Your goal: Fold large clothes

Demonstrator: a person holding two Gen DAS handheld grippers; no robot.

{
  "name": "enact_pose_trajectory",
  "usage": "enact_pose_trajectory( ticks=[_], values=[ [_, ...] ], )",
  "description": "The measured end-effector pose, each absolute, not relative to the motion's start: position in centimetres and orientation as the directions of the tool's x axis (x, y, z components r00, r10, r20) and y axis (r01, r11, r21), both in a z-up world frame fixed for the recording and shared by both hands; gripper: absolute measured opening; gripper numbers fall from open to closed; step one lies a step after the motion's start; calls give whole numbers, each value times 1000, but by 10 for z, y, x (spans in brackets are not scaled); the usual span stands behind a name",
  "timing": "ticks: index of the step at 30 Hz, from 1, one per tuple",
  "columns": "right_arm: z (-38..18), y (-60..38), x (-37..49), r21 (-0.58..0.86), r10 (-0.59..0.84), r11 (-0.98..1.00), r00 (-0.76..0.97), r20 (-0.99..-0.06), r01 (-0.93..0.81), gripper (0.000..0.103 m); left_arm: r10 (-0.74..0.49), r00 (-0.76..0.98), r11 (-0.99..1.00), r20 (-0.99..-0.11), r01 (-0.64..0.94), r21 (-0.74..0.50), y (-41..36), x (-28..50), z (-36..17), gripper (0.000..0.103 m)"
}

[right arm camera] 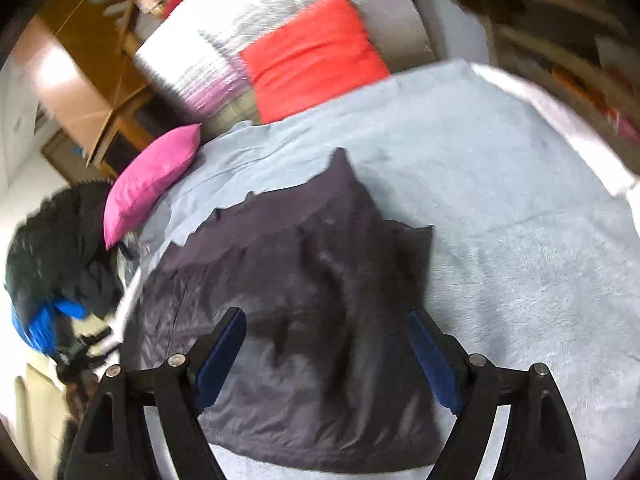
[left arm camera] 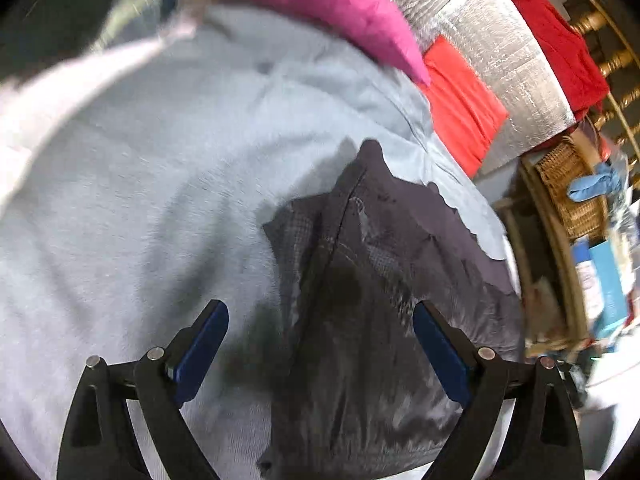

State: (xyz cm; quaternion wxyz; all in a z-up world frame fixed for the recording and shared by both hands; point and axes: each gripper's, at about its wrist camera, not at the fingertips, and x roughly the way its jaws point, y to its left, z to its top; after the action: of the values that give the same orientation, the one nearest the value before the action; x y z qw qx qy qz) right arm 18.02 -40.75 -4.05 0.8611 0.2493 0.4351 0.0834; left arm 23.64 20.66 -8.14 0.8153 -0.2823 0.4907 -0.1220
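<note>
- The pale blue fleece blanket (right arm camera: 500, 200) covering the bed is soft and loose, so a deep pinch could grab it along with the garment and drag everything.
- Your dark grey-purple quilted jacket (right arm camera: 312, 320) lies rumpled mid-bed; slick fabric like that will probably slide out of a shallow grip.
- The pink cushion (right arm camera: 152, 176) sits near its edge, so a wide fold might snag it.
- Left hand-held gripper (left arm camera: 320, 344) and right hand-held gripper (right arm camera: 326, 354) both hover over the jacket, spread apart, holding nothing.
</note>
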Motion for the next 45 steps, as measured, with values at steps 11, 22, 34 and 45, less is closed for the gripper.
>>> enact_pose_trajectory(
  ticks=[11,22,34,45],
  values=[
    [-108,-437,229,680,562,720,461,-687,136,86,-564,388,783,-729,-31,-621,192,274,-107,93],
    [-123,-409,241,643,582,765,383,-717,42,68,-556,377,809,-741,41,-586,179,286,-112,92],
    [-124,-415,240,675,615,737,382,-690,33,69,-571,391,797,-722,53,-602,181,289,-112,93],
    [-120,-405,243,628,591,778,356,-724,-14,49,-562,360,813,-745,73,-578,169,294,-119,44]
  ],
)
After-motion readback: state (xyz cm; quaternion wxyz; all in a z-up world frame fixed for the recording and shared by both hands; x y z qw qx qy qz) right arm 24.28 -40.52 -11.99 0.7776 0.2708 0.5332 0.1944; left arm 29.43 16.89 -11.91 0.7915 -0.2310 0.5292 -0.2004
